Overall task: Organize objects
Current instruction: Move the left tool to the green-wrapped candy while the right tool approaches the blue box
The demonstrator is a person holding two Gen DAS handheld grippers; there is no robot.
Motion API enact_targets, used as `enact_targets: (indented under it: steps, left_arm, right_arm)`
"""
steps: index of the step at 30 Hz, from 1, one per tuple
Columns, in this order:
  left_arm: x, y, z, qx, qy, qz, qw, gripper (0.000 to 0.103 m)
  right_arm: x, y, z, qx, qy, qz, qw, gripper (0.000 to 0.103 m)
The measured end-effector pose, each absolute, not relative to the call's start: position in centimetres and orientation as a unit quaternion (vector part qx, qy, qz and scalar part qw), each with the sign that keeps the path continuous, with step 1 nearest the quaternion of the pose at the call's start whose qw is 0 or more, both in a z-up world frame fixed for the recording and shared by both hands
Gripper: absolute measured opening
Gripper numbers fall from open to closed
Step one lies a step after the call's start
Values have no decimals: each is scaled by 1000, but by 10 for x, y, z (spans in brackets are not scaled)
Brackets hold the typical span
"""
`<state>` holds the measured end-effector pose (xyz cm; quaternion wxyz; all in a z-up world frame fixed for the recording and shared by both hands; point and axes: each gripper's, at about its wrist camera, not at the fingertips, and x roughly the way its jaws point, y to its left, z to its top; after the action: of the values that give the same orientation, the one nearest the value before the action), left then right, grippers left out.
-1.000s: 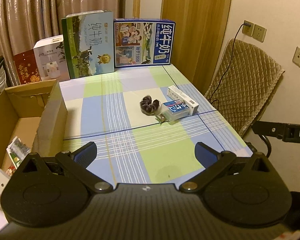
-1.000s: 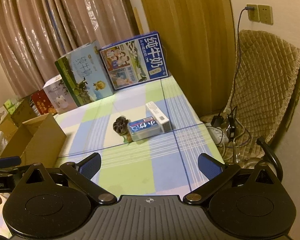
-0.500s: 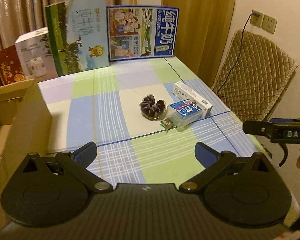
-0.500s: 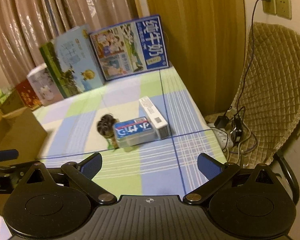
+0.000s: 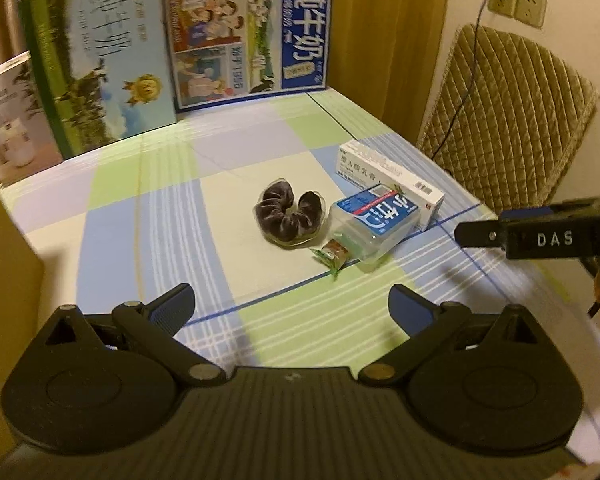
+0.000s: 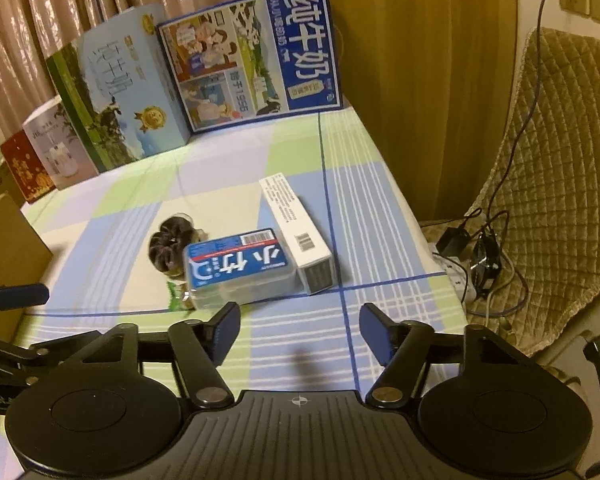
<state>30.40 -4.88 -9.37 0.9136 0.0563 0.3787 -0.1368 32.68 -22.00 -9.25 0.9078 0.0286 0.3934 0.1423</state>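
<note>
While both grippers hang above the checked surface [image 5: 148, 216], the things to organize lie together near its right edge: a dark scrunchie [image 5: 290, 216], a clear case [image 6: 240, 270] with a blue label, a white carton [image 6: 296, 234] touching the case's far side, and a small green packet [image 5: 331, 255] tucked against the case's near corner. Left gripper [image 5: 290, 308]: fingers spread wide and just starting to close, nothing between them, aimed short of the scrunchie. Right gripper [image 6: 298, 326]: fingers closing, nothing between them, standing just in front of the case. Judged step: the right gripper's approach to the case. To do it well, the fingers should probably straddle the case across its shorter width, reaching past the label before they close, so that the packet and the carton are not nudged or pinched along with it. A brown cardboard box [image 5: 4, 264] at the left edge looks like the likely destination, though its inside is not visible.
</note>
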Motion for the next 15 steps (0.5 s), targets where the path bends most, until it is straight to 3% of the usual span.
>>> enact_targets:
  steps: [9, 15]
  left_arm:
    - [336, -72, -127, 122, 368, -193, 901, 66]
    - [349, -88, -138, 147, 347, -236, 896, 55]
  right_arm:
    - [344, -222, -109, 26, 402, 150, 903, 56]
    - [347, -217, -113, 17, 404, 160, 900, 54]
